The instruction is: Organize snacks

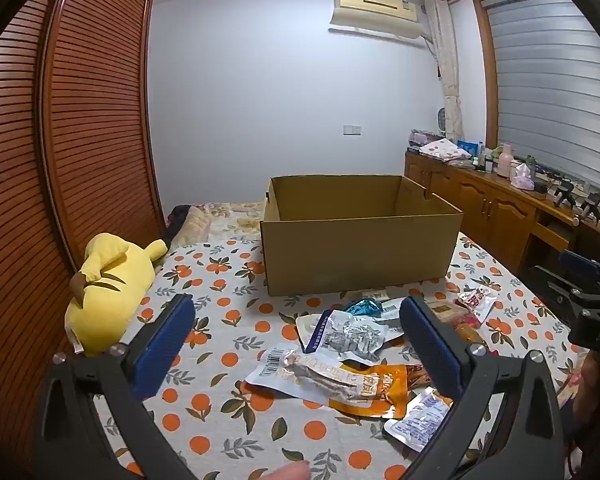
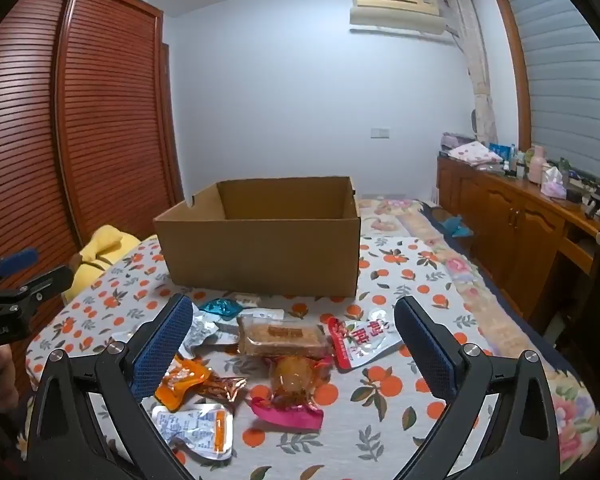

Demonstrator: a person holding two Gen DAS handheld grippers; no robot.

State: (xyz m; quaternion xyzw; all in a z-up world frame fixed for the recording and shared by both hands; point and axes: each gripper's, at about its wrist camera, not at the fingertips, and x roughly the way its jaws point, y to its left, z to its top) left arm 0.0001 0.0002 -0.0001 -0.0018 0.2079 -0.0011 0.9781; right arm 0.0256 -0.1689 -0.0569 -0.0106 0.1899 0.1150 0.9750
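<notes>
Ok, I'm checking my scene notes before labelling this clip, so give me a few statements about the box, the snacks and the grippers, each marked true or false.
1. The cardboard box stands open at the top. True.
2. Both the left gripper and the right gripper are clamped on snack packets. False: both stand wide open and hold nothing.
3. The snack packets lie on the bedspread in front of the box. True.
4. The red and white packet is already inside the box. False: it lies on the bedspread, on the right of the pile.
5. A yellow plush toy lies to the left of the box. True.
</notes>
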